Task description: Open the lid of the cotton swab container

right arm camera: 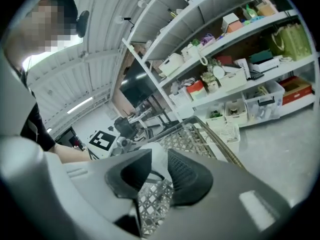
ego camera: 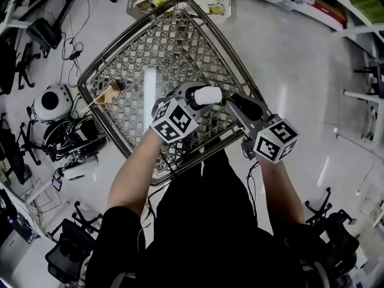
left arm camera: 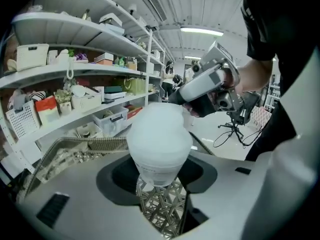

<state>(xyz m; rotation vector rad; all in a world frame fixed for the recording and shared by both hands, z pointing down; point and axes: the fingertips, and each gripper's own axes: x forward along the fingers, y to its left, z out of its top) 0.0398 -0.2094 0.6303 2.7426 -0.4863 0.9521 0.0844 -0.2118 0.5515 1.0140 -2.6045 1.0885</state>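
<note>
left gripper (ego camera: pixel 195 96) has the container (ego camera: pixel 208 95), held up over the cart (ego camera: pixel 180 47), clear of the mesh. in the left gripper view its fingers (left arm camera: pixel 119 176) stand wide and close on the container's lower body from both sides, label end toward the camera, rounded white top pointing away. grip looks firm to me.

right gripper (ego camera: pixel 233 102) comes in from the other side, tip at the container's far end. in the right gripper view its fingers (right arm camera: pixel 187 176) stand part way apart. the white end of the container shows in the gap, but i see no pad pressing on it, so i read this hand as not gripping.

progress, as i judge it:
- done: container picked up and steadied in the left hand, lid end turned toward the right hand.
- lid: no gap, no raised flap and no loose cap in any view. the white plastic washes out in the left gripper view, so a seam may be there that i cannot see. i take it as still on.
- left: close the right fingers on the lid edge, then pull or flip it off while the left hand keeps the body still.

nothing has dropped into the cart below the hands.
</note>
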